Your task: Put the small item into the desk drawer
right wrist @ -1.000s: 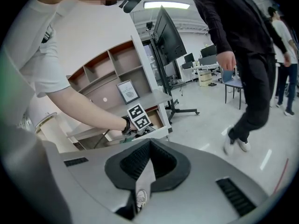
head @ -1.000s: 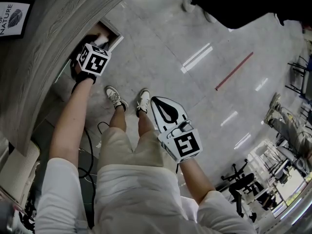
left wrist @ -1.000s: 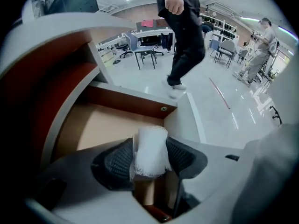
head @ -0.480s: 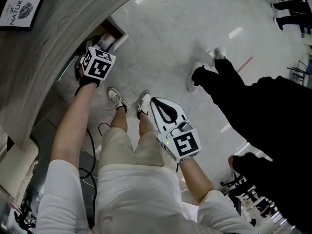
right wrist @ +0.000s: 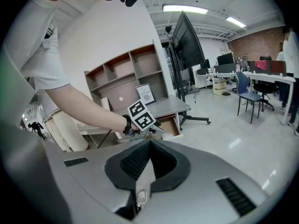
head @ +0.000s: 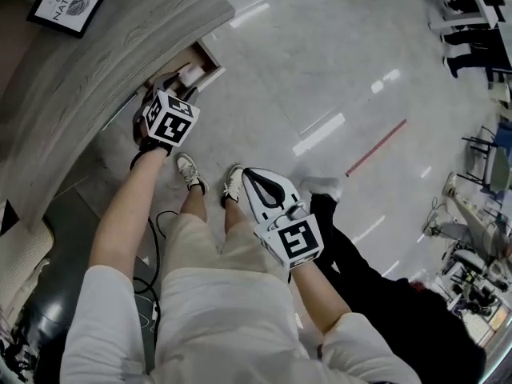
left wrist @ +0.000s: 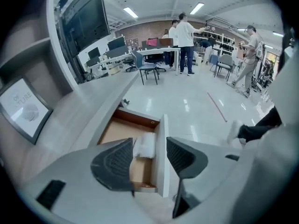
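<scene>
1. Judged to be the tail end of the placing step: left gripper held just above the open drawer, fingers spread wide, nothing pinched between them.
2. Seen past those fingers: the small item, a white lump, lying on the drawer floor close against the inside of the front panel. Same item visible from the head view, inside the drawer jutting out from under the table.
3. Right gripper hanging low by the person's thigh, well apart from the drawer, fingers clenched together on nothing.
4. Next, as a guess: draw the left gripper up and back without brushing the item, then, if shutting is wanted, press flat on the front panel to slide the drawer home. Needs a straight push and fingers kept off the rim; the task sentence itself asks only for the item inside, which looks met already.
5. Against half a second ago: white item then sitting right at the left gripper's tips, now lying clear of them in the drawer. Left gripper in much the same spot over the drawer's mouth. Right gripper unchanged, shut and idle.
6. Also changed: passer-by in dark clothes, then filling the right side of the head view, now low at the right behind the person.
</scene>
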Demonstrator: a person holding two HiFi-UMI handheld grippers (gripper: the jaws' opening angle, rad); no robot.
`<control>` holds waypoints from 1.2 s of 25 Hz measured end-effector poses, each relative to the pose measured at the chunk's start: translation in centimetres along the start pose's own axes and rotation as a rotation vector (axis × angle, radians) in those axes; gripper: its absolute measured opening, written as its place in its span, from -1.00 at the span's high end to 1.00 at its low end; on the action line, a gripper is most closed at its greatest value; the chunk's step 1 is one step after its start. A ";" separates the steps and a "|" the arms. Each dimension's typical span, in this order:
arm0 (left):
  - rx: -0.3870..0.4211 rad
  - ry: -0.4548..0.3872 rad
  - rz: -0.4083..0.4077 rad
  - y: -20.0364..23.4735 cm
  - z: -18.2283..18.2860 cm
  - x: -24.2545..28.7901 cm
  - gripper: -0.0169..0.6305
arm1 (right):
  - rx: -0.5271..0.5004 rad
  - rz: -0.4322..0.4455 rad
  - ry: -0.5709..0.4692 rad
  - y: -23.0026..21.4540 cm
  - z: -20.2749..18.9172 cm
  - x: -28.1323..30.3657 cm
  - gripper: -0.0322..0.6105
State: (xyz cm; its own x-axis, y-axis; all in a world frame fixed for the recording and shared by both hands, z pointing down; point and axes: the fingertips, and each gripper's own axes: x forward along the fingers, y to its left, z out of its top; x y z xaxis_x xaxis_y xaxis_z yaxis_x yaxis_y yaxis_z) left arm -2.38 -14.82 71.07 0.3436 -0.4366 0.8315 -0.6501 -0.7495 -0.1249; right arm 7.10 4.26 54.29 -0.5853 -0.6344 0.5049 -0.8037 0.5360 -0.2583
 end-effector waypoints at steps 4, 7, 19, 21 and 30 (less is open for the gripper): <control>-0.047 -0.032 0.021 1.1 0.2 -2.5 0.30 | -0.038 0.019 0.010 0.9 1.6 -0.2 0.91; -0.070 -0.051 0.036 1.7 0.2 -4.5 0.35 | -0.062 0.040 0.000 2.0 2.8 -0.5 0.91; -0.213 -0.200 0.089 5.9 2.5 -13.8 0.93 | -0.162 0.083 -0.048 3.6 8.9 -1.0 0.91; -0.256 -0.216 0.102 6.7 3.1 -15.9 0.93 | -0.175 0.095 -0.065 3.9 10.2 -1.2 0.91; -0.351 -0.436 0.189 9.7 6.3 -25.6 0.93 | -0.219 0.158 -0.205 4.4 17.9 -3.0 0.91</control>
State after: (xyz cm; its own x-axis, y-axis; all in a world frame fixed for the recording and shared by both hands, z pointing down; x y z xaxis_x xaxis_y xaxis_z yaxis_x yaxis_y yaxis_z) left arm -13.26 -14.08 45.22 0.3984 -0.7663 0.5040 -0.8870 -0.4618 -0.0009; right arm 3.43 -1.49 36.95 -0.7283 -0.6207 0.2903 -0.6721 0.7296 -0.1261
